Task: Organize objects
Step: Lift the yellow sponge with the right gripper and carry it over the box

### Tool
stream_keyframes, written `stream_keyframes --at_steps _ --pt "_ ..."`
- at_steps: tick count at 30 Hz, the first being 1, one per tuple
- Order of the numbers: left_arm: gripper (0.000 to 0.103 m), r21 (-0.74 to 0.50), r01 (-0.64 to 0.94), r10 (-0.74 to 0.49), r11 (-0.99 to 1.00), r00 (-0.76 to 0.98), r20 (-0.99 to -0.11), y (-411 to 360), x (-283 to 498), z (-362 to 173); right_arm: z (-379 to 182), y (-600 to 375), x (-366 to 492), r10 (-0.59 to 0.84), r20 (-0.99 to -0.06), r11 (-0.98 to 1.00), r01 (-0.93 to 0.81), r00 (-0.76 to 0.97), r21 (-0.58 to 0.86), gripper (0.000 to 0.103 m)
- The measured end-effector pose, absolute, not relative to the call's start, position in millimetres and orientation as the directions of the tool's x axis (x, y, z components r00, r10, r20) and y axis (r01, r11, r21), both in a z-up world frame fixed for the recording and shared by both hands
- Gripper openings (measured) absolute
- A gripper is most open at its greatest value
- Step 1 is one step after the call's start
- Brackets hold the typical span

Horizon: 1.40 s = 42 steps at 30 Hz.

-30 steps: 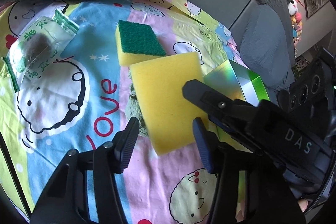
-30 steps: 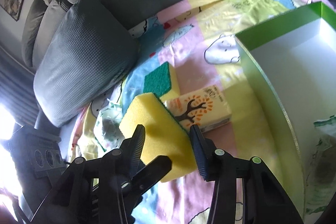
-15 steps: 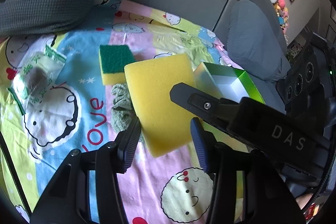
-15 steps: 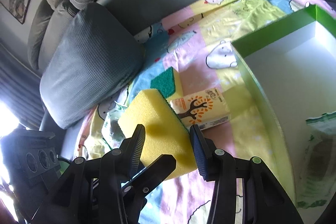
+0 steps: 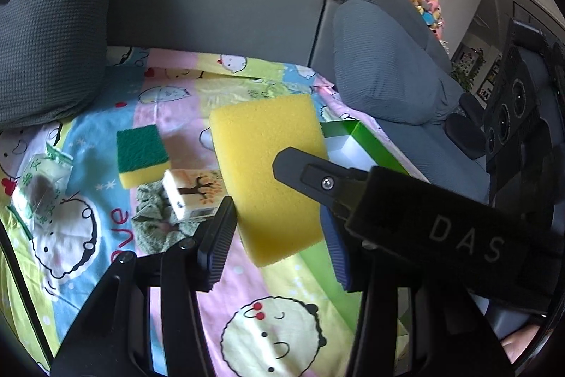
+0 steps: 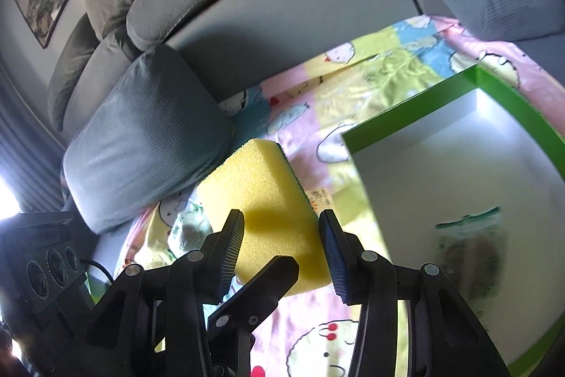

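Fingers (image 5: 219, 246) of the left gripper (image 5: 279, 246) are spread apart, holding nothing. From left to right on the cartoon sheet (image 5: 282, 324) lie a clear packet (image 5: 39, 186), a green-topped sponge (image 5: 141, 154) and a small tissue pack (image 5: 194, 193). The right gripper (image 6: 282, 249) is clenched on a large yellow sponge (image 6: 265, 200), held above the sheet just left of the green box (image 6: 441, 200), which holds a packet (image 6: 473, 246).

Bright daylight, hard shadows, fisheye-warped edges — right view motion-blurred, glare lower left.
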<state>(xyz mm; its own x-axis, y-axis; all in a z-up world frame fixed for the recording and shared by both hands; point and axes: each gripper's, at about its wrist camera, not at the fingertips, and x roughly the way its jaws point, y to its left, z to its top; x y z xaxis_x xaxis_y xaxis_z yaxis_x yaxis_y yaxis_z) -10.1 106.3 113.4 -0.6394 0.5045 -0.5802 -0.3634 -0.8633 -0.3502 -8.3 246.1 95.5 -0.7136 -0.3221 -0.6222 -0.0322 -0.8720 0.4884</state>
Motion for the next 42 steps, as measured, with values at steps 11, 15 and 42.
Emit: stream_keyframes --at_steps 11,15,42 --pt "0.046 -0.360 -0.443 0.570 -0.821 -0.611 -0.548 140.7 -7.9 118.3 102.6 280.5 6.2 -0.250 -0.623 -0.859 -0.126 -0.741 0.495 0.048" --pt "0.046 -0.387 -0.462 0.602 -0.798 -0.588 -0.540 150.2 -8.3 117.6 104.2 290.7 10.1 -0.213 -0.626 -0.856 -0.165 -0.750 0.489 0.048" --pt "0.046 -0.498 -0.514 0.712 -0.699 -0.431 -0.555 212.0 -10.9 96.1 86.3 350.2 25.4 -0.051 -0.718 -0.780 -0.421 -0.694 0.463 0.048"
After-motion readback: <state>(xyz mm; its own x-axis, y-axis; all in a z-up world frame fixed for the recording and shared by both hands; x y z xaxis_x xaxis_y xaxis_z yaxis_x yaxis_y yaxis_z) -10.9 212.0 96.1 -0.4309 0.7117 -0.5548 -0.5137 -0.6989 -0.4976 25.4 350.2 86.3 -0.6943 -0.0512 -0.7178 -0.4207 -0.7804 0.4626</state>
